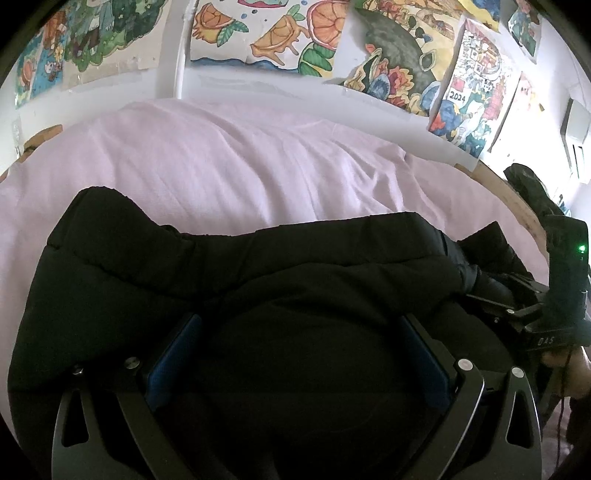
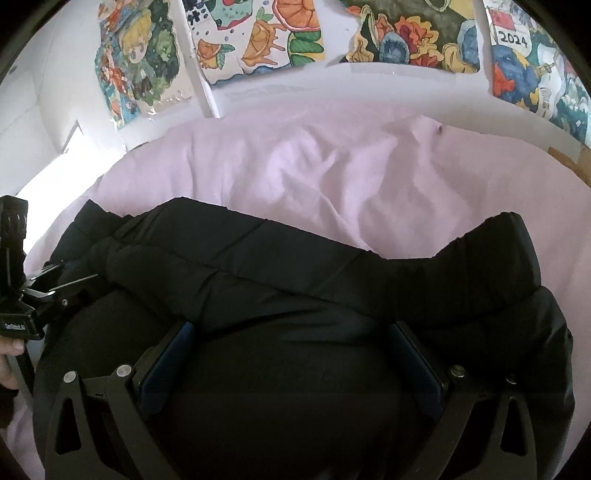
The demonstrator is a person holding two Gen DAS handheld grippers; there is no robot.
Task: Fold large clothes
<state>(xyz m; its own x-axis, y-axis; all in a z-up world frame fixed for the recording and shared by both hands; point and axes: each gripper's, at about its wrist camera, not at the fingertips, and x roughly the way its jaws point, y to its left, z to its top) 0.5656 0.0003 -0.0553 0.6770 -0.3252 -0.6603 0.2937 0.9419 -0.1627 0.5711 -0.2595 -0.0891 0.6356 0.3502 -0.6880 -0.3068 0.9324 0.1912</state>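
Jacket point(image 1: 258, 266): black, quilted, puffy, laid across pink bed sheet point(image 1: 221, 158).
Left tongs point(image 1: 299, 354): spread wide over the jacket.
Right tongs point(image 2: 291, 354): likewise spread.

Black coat point(image 1: 229, 266): puffy, soft cloth, matt. Pink sheet point(image 1: 221, 155): thin cloth, wrinkled. Left hand-held gripper point(image 1: 299, 373): dark matt metal, shiny round bolts, blue rubbery pads point(image 1: 173, 354). Far wall: paper drawings point(image 1: 266, 33).

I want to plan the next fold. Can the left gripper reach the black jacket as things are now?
Probably yes. The left gripper is open with the black jacket bulging between its blue pads, and nothing lies in between.
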